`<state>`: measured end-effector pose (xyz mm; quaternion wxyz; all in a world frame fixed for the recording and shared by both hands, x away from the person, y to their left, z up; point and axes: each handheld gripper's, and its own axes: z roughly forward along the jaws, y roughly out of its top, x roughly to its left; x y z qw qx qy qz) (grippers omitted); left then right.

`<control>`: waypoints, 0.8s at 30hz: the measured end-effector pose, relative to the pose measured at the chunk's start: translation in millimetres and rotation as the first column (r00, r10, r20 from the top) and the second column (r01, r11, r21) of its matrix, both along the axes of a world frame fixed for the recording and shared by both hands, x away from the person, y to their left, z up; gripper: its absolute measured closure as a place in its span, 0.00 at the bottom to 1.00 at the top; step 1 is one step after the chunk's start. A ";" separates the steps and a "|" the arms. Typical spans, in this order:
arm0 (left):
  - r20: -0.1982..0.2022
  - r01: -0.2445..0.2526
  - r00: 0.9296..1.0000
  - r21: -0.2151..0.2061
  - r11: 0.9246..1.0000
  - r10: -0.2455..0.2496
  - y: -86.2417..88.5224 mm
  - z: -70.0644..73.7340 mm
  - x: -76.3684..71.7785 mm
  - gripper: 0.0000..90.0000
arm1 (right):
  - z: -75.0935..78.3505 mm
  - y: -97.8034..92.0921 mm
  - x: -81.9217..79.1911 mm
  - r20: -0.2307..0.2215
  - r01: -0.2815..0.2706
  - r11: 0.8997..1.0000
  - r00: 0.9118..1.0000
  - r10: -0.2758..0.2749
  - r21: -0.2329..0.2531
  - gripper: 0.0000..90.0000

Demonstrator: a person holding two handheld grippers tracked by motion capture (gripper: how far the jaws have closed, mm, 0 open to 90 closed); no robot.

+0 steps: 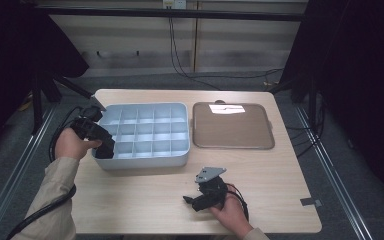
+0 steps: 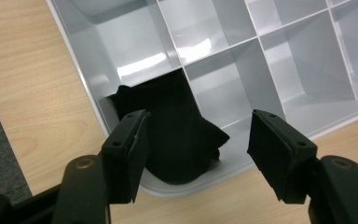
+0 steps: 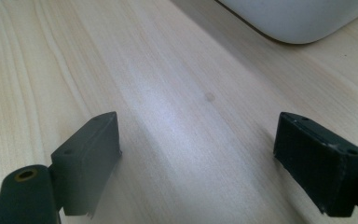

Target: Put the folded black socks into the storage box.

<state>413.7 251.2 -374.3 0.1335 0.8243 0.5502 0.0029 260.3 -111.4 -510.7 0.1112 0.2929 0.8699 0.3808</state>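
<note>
A black piece of cloth lies bunched in the corner compartment of a pale grey divided organiser tray, spilling a little over a divider. My left gripper hovers open just above it, one jaw on each side, not touching it. In the high view the left gripper sits at the near-left corner of the organiser tray. My right gripper rests low over the bare table in front of the tray. It stands open with nothing between its jaws.
A flat brown tray lies to the right of the organiser. The organiser's other compartments look bare. The wooden table has free room along its front. A rounded tray corner shows ahead of the right gripper.
</note>
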 end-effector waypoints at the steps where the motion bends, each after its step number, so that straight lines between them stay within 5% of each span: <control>1: -0.002 0.009 1.000 0.002 1.000 -0.009 0.5 0.5 -0.8 0.42 | 0.0 0.0 0.0 0.000 0.000 1.000 1.000 0.000 0.000 0.16; 24: 0.003 0.008 1.000 -0.032 0.999 -0.007 10.4 1.9 -22.4 0.28 | 0.0 0.1 0.0 -0.001 0.000 1.000 1.000 0.000 0.000 0.16</control>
